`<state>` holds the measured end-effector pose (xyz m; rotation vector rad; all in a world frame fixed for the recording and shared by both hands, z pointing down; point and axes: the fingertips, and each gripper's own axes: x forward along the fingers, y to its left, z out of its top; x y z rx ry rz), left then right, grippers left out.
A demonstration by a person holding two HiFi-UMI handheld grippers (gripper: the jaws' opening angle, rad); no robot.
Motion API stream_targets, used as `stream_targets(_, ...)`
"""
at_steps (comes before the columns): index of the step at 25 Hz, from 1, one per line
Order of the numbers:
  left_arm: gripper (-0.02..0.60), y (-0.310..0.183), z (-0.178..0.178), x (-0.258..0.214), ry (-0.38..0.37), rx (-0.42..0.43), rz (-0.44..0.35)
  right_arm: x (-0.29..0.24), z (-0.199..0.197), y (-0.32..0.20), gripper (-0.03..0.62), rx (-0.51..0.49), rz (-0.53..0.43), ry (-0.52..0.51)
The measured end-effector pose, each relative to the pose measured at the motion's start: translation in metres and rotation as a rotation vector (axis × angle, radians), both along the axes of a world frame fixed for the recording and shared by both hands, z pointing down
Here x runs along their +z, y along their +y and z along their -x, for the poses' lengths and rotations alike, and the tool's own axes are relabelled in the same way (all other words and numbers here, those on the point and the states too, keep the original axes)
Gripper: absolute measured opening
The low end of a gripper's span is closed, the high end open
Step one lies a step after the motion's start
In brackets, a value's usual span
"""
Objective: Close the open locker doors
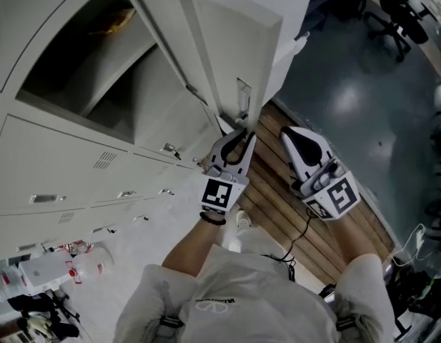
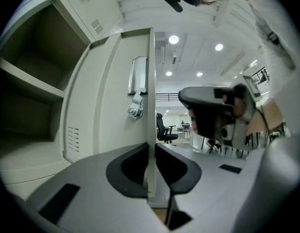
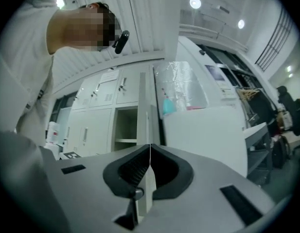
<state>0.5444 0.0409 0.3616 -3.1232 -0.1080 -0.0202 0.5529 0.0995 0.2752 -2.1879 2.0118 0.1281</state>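
Clearly the job is only begun: one locker door stands swung wide out from its locker compartment, edge-on toward the person, and the shelf inside is in plain sight. The left gripper is at that door's free edge, just below the latch. In the left gripper view its jaws are drawn in narrow with the thin metal edge between them. Both pads appear to press on it, so I judge it has hold of the door. The right gripper hangs just to the right of the door, apart from it, jaws brought fully together on nothing. The neighbouring doors on the near left all look shut already, and the right gripper view shows the open compartment flanked by closed fronts. What is left, as far as can be seen, is the whole swing of this door back onto its frame until it sits flush; whether any door outside the pictures is open cannot be told
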Motion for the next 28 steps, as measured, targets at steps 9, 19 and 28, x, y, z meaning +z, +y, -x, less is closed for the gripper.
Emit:
stream_targets(9,0.069,-0.055,0.112,-0.003,-0.033,0.010,-0.084,-0.030,0.092,-0.085,0.079,-0.410,-0.008,0.041)
stream_targets(19,0.060,-0.112,0.165,-0.002,-0.048,-0.127,-0.105,-0.040,0.152,-0.160,0.123,-0.626,-0.006,0.074)
stream_targets(28,0.060,-0.155,0.189,-0.003,-0.038,-0.221,-0.095,-0.040,0.179,-0.202,0.089,-0.767,0.004,0.059)
